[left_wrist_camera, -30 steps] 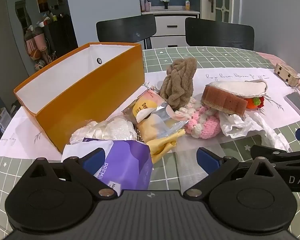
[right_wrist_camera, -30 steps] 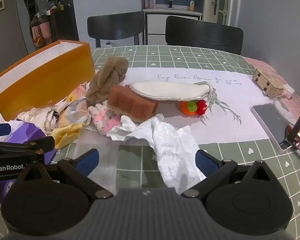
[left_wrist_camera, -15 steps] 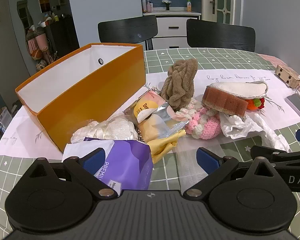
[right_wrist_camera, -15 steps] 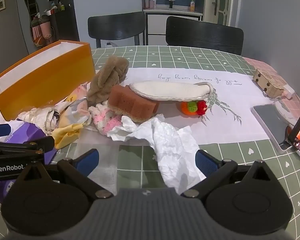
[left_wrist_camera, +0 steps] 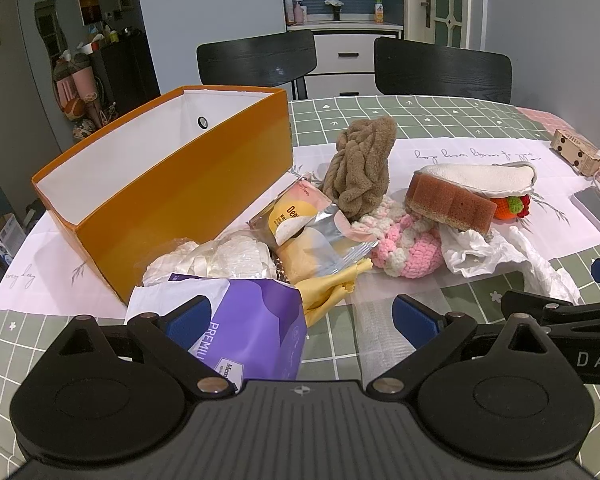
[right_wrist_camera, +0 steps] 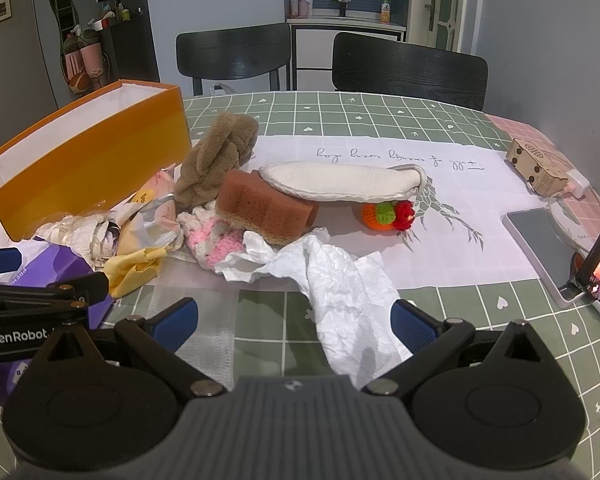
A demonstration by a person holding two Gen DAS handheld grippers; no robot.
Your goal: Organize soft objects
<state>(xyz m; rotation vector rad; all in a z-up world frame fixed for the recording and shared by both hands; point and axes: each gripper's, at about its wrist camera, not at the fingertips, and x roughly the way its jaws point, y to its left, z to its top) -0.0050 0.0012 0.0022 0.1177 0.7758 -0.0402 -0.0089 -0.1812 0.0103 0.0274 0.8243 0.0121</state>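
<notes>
Right now both grippers hover low over the worktop [right_wrist_camera: 380,120] with their fingers spread wide and nothing pinched between them. Ahead of the left gripper [left_wrist_camera: 300,318], the purple packet [left_wrist_camera: 252,328] lies against its left finger and reaches into the gap between the two. Just beyond the fingertips sit a yellow cloth [left_wrist_camera: 328,286], a foil snack pouch [left_wrist_camera: 312,232] and a crumpled clear plastic bag [left_wrist_camera: 216,258]. Further forward and to the left of those fingers stands the orange box [left_wrist_camera: 172,204], open at the top, its white inside showing nothing in it. Straight ahead, past the pouch, the brown braided plush [left_wrist_camera: 360,168] stands upright, touching the pink and white knitted piece [left_wrist_camera: 408,246] at its foot.

Between the fingers of the right gripper [right_wrist_camera: 294,322] runs the tail of a crumpled white tissue [right_wrist_camera: 340,280], which stretches forward to the heap. Beyond it a brown sponge [right_wrist_camera: 264,204] rests on the knitted piece, and a white pad [right_wrist_camera: 340,182] leans across the sponge's far end. Under the pad's right end is a small crocheted orange fruit [right_wrist_camera: 384,216] with green and red trim. A thin gauze sheet [right_wrist_camera: 212,320] lies flat by the right gripper's left finger. Far to the right of those fingers are a phone [right_wrist_camera: 540,240] and a small wooden box [right_wrist_camera: 540,168].
</notes>
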